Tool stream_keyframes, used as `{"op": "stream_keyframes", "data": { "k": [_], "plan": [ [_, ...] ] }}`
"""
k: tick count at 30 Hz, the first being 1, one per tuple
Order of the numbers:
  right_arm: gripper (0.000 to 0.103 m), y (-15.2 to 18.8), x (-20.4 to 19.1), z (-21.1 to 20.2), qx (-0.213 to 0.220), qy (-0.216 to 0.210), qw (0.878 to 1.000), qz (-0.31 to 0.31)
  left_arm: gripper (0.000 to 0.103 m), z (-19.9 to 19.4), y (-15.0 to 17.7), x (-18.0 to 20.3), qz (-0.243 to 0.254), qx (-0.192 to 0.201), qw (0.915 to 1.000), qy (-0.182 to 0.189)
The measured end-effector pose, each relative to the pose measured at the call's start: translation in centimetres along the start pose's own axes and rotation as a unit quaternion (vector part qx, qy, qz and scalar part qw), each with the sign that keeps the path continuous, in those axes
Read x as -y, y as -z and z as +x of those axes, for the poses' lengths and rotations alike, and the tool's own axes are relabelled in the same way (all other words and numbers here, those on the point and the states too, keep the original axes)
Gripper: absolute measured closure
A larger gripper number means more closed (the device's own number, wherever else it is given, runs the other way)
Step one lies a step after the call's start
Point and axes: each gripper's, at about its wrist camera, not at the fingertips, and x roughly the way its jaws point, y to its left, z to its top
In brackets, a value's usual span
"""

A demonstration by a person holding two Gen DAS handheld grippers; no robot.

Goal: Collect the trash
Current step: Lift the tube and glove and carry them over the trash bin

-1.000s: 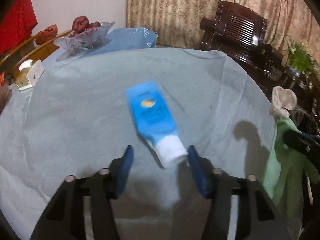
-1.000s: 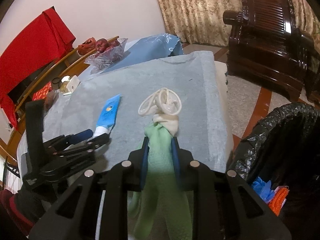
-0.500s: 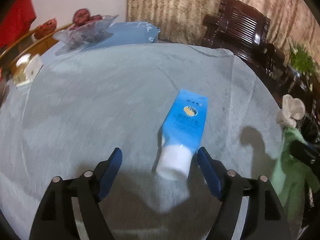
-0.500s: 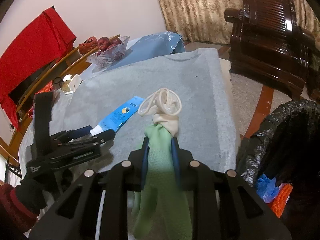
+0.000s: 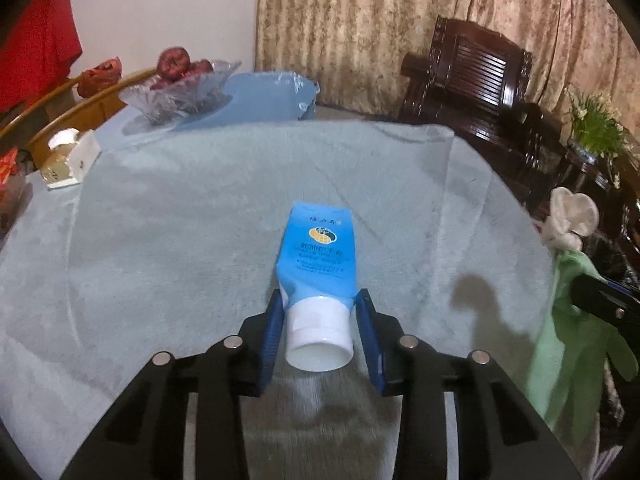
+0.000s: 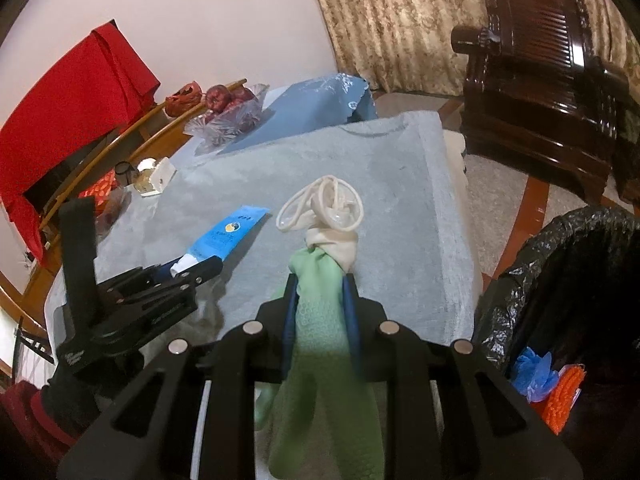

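Note:
A blue tube point(image 5: 316, 252) with a white cap lies lengthwise on the grey-blue table cloth point(image 5: 180, 260), cap towards me. My left gripper point(image 5: 318, 302) is closing on it, and its blue pads touch both sides of the tube just above the cap. In the right wrist view the tube point(image 6: 224, 236) sticks out ahead of the left gripper point(image 6: 196, 270). My right gripper point(image 6: 320, 280) is shut on a green rubber glove point(image 6: 320, 320). The glove's rolled white cuff point(image 6: 324, 212) bunches beyond the fingertips and the rest hangs down.
A bin lined with a black bag point(image 6: 560, 260) stands right of the table, with blue and orange scraps inside. A glass fruit bowl point(image 5: 180, 88) and a small white box point(image 5: 68, 160) sit at the far left. A dark wooden chair point(image 5: 472, 68) stands beyond the table.
The blue tube has swung round from slanting left to pointing straight away. My left jaws opened wide, then closed in on its cap end. The right gripper kept still with the glove.

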Motion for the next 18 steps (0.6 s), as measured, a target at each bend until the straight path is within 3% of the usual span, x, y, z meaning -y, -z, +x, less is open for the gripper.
{"op": "stream_keyframes", "data": {
  "k": [18],
  "plan": [
    [0.086, 0.3, -3.1, -7.9, 0.061, -0.009, 0.997, -0.037, 0.067, -10.5, 0.7, 1.8, 0.003, 0.079, 0.9964, 0.031]
  ]
}}
